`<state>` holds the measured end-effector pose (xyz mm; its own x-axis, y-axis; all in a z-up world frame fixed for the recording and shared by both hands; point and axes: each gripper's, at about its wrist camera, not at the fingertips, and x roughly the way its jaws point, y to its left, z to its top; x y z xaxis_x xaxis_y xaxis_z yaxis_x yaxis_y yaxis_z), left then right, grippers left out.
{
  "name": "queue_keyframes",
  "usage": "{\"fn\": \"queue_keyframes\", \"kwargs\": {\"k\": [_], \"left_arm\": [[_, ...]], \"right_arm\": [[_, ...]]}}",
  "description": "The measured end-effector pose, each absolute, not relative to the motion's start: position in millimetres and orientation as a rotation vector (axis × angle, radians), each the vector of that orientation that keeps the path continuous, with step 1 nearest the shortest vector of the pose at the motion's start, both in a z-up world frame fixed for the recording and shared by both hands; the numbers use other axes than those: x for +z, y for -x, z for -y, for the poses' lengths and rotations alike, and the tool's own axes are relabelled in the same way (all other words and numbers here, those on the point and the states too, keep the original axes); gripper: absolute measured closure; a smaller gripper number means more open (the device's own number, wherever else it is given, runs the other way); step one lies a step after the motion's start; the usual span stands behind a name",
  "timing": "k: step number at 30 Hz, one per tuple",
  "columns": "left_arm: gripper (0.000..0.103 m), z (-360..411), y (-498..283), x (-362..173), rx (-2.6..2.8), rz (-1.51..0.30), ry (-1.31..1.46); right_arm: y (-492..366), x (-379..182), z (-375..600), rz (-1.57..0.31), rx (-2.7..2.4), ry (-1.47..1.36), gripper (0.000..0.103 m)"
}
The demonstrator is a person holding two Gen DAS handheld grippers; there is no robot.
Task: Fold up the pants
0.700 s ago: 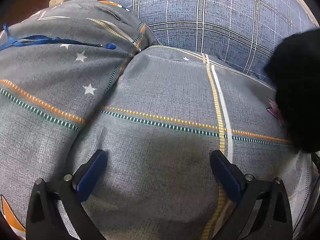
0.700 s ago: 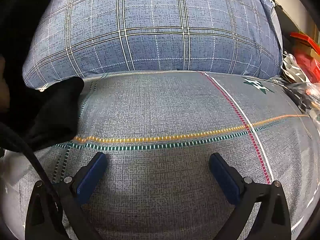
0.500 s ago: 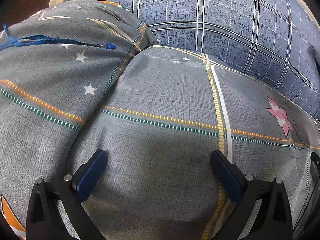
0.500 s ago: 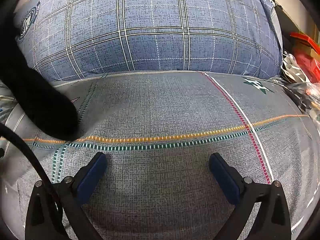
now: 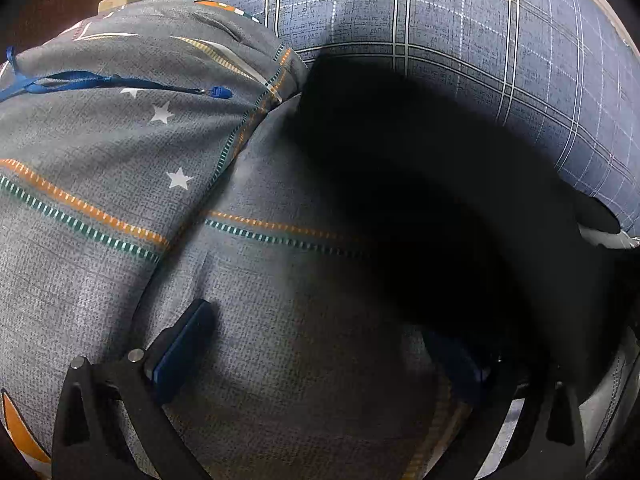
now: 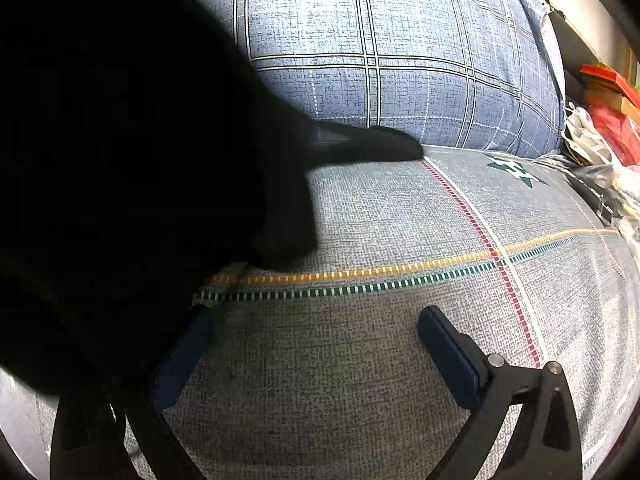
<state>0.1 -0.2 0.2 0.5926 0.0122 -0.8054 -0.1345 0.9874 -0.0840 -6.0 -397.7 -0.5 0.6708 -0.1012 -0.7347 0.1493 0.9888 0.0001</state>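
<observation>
- Landmark = grey bedspread (image 5: pixel 280 360) w/ orange + green dashed stripes; I see it filling both wrist views.
- Beyond it, at its far edge: blue plaid pillow (image 6: pixel 400 60).
- Left of the bedspread's middle in the left wrist view: a humped fold of the same star-print fabric w/ a blue cord (image 5: pixel 100 82) lying across it.
- At the bedspread's far right edge, right wrist view: red bag (image 6: pixel 612 120) + crumpled plastic, blurred, can't tell more.
- Black pants (image 5: pixel 440 200) lie on the bedspread, motion-blurred, no seams or legs readable. They cover the right half of the left view and the left half of the right view, hiding that side's finger in each.
- Long axis: can't tell for sure. One narrow black end (image 6: pixel 384 144) points right along the pillow's base.
- Left gripper (image 5: pixel 320 352): jaws spread wide, nothing pinched, over bare bedspread.
- Right gripper (image 6: pixel 316 352): jaws spread wide too, nothing pinched; pants drape over its left finger.
</observation>
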Motion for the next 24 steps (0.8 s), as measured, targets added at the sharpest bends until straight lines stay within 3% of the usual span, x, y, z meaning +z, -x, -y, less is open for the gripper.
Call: {"fn": "queue_keyframes", "kwargs": {"k": [24], "left_arm": [[0.000,-3,26,22,0.095,-0.917,0.106]], "right_arm": [[13,3,392,-0.866,-0.094,-0.051,0.000]]}}
